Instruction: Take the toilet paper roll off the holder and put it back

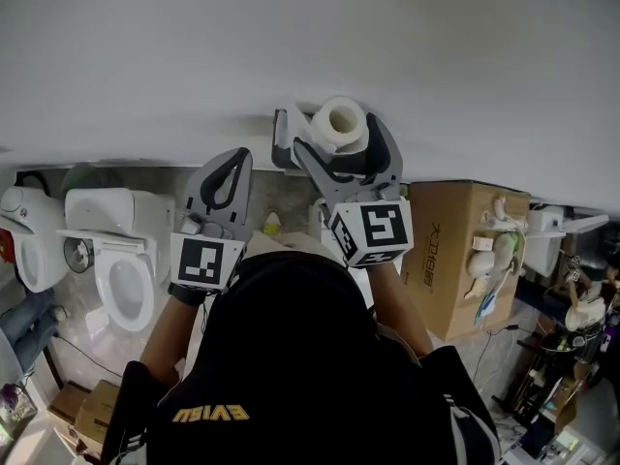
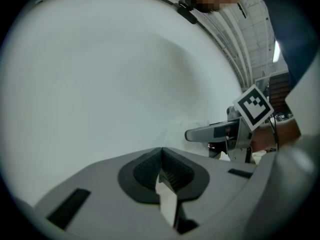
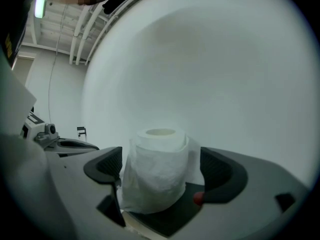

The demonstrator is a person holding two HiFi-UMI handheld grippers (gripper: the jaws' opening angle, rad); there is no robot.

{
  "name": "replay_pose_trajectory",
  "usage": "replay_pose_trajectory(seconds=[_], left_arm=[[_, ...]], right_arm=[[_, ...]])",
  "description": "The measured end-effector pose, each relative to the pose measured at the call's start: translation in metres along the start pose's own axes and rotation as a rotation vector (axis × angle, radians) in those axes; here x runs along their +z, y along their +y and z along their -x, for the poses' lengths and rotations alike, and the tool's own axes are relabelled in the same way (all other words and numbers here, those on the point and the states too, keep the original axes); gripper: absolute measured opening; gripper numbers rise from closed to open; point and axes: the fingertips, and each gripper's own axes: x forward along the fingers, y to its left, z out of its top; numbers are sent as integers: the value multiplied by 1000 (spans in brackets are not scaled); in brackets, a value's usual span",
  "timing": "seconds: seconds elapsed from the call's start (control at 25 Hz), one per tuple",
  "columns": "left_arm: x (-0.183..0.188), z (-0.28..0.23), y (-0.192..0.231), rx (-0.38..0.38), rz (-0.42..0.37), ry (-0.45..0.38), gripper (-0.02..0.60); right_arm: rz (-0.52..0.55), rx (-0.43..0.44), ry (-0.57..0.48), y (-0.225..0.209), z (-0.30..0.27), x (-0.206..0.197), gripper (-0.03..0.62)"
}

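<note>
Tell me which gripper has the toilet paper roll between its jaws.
The right gripper: the toilet paper roll stands between its spread jaws. The left gripper has its jaws together with nothing between them.

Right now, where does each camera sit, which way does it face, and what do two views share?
Head view: on the person's head, facing steeply down; shows hoodie, left gripper, right gripper.
Left gripper view: on that gripper, along its shut jaws toward the white wall.
Right gripper view: on that gripper, along open jaws flanking the toilet paper roll.
Head and right gripper views share the roll.
</note>
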Motion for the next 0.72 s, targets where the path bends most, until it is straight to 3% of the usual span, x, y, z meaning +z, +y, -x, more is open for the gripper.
replay_pose_trajectory(seconds=[0.56,0.72], left_arm=[[4,-4,-5,-11,-9,-14,11],[4,-4,-5,-4,-25,-14,11]], right_arm=[[30,5,27,2,-3,-2,395],[40,0,19,0,-3,-2,340]])
